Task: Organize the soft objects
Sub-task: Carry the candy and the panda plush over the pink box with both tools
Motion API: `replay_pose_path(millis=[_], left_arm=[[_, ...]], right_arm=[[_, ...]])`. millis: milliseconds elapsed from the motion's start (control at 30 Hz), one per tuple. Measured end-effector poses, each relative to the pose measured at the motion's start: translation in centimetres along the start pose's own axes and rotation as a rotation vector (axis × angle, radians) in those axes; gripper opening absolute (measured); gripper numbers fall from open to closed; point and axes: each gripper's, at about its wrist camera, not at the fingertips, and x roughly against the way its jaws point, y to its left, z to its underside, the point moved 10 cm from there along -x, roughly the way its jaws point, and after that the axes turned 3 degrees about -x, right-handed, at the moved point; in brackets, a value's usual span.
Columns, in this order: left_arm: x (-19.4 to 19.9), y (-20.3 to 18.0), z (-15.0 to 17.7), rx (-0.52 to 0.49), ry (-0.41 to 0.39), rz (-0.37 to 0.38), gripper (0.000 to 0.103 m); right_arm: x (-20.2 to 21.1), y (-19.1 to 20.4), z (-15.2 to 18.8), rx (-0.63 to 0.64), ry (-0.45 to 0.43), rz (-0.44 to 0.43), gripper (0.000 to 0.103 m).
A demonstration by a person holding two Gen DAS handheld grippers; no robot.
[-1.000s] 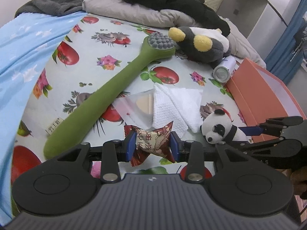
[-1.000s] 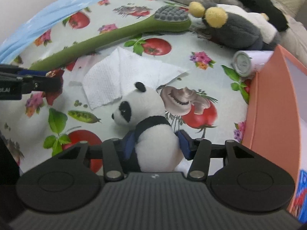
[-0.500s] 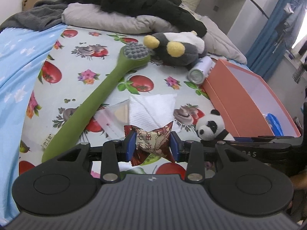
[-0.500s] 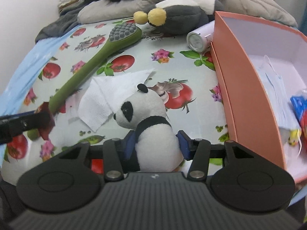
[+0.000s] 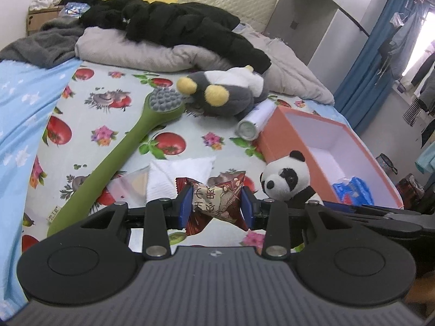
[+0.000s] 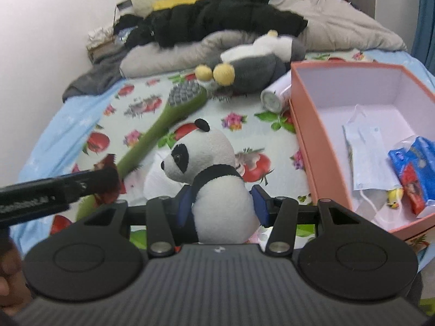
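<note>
1. The left gripper (image 5: 214, 206) is clamped on a small crinkly red-and-cream snack packet with printed characters (image 5: 213, 199); the blue pads press its two sides and its twisted red ends stick out above and below them.
2. The right gripper (image 6: 221, 203) is closed on a small black-and-white plush panda (image 6: 214, 174), pinching its white body between blue pads, with the head rising above the jaws and facing left.
3. Both held things hang above a bedsheet printed with tomatoes and flowers (image 5: 108, 108), clear of its surface.
4. In the left wrist view the panda (image 5: 285, 176) sits just right of the packet, in front of the near wall of an open salmon-pink cardboard box with a white inside (image 6: 307, 146).
5. Below the packet a folded white paper towel (image 5: 174, 176) lies on the sheet, with a clear plastic pouch (image 5: 130, 187) touching its left edge.
6. A long green plush brush with a grey bobbled head (image 5: 117, 163) lies diagonally left of those.
7. Beyond its head rests a grey-and-white plush toy with yellow pompoms (image 5: 223, 95), and a white cylindrical roll (image 5: 252, 125) lies just beside the box's far corner.
8. Inside the box lie a pale blue face mask (image 6: 367, 152), a blue-and-red tissue pack (image 6: 413, 168) and something small and yellow (image 6: 394, 198).
</note>
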Motion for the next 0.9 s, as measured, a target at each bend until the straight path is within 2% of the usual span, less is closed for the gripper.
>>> replay_pose_path(millis=[267, 533, 733, 900], left_arm=[[3.4, -3.2, -1.8, -0.015, -0.071, 0.013, 0.043], [5.7, -6.2, -1.4, -0.015, -0.113, 0.018, 0.043], [7.3, -8.0, -1.6, -0.013, -0.121, 0.056, 0.043], [7.8, -10.5, -1.3, -0.033, -0.117, 0.091, 0.043]], right_arm=[[4.9, -0.9, -1.4, -0.026, -0.087, -0.017, 0.051], [8.6, -2.5, -2.2, -0.024, -0.149, -0.029, 0.051], [11.0, -3.4, -2.1, -0.041, -0.179, -0.039, 0.051], [12.9, -4.8, -2.1, -0.067, -0.207, -0.016, 0.051]])
